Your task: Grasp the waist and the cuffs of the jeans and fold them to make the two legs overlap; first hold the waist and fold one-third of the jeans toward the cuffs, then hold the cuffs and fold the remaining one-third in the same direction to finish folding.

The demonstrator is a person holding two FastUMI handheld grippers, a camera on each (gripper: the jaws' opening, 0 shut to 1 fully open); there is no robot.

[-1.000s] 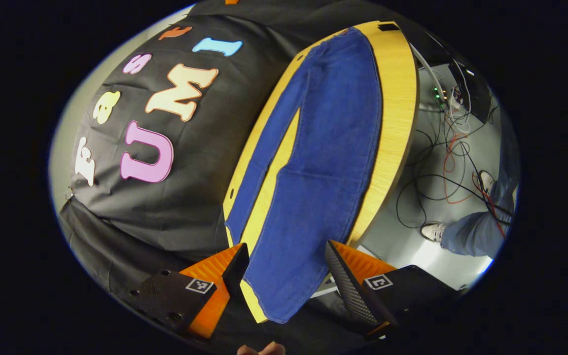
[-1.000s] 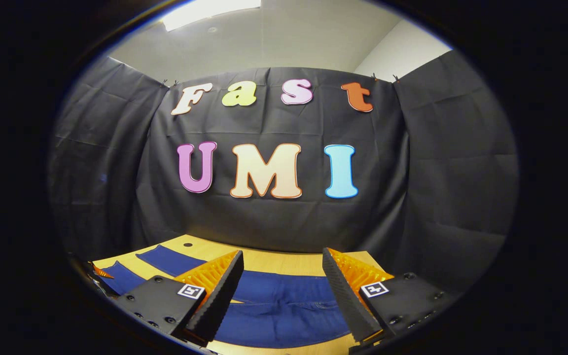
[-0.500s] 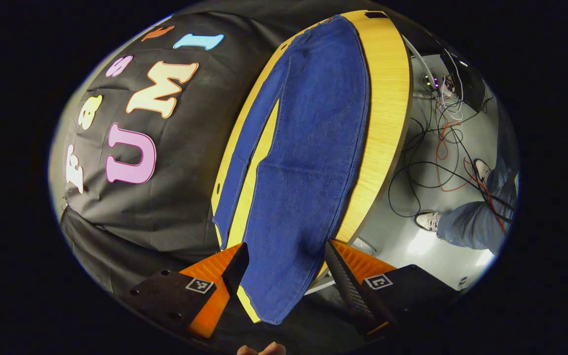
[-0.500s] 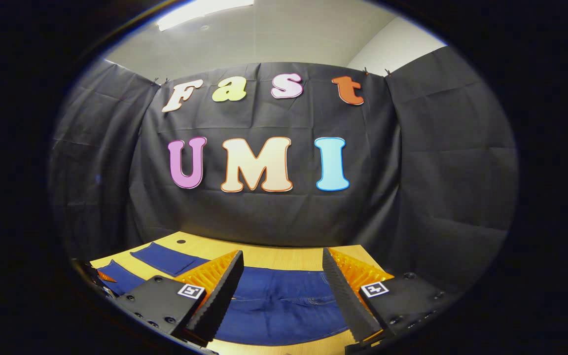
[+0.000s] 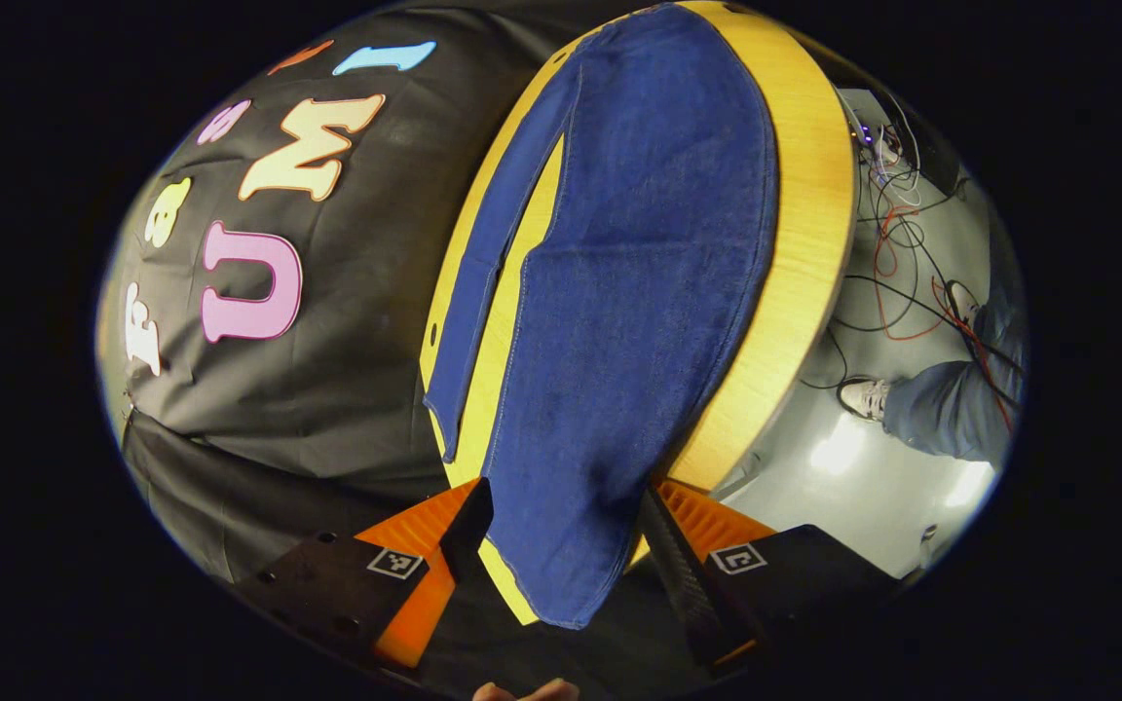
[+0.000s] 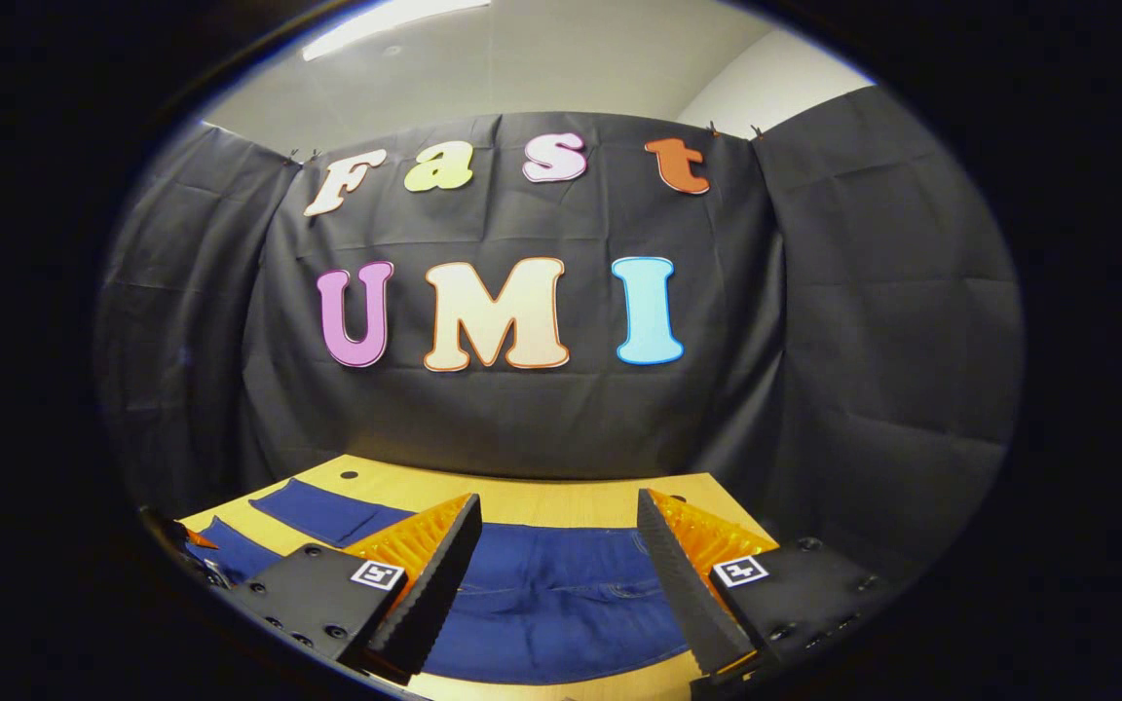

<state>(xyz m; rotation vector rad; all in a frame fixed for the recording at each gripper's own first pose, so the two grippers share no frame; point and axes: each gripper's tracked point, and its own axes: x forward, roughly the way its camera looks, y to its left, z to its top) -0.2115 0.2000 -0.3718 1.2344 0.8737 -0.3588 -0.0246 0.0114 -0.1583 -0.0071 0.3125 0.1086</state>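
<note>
Left gripper view
Jeans (image 5: 619, 292): blue denim spread flat along the wooden table (image 5: 804, 234), legs apart with a wedge of bare wood between them.
Near cuff (image 5: 571, 584): hangs just past the table's near end, between the left gripper's fingers.
Far leg: lies along the table edge next to the booth wall (image 5: 347, 370).
Left gripper (image 5: 566, 545): jaws spread wide, one finger on each side of the near cuff, pressing on nothing; whether a finger touches the cloth cannot be told.
Floor (image 5: 863, 467): pale, beyond the table's other long edge, with tangled cables (image 5: 892, 282) and a person's leg and shoe (image 5: 921, 409).

Right gripper view
Jeans (image 6: 561, 604): waist part lies on the table (image 6: 571, 497) near its front edge; two leg ends reach toward the left end of the table.
Right gripper (image 6: 556, 565): jaws wide apart, hovering above the denim, holding nothing.
Left gripper (image 6: 196, 545): a small part of it shows at the table's left end, beside the leg ends.
Booth wall (image 6: 863, 389): black cloth standing behind the table's far edge.
</note>
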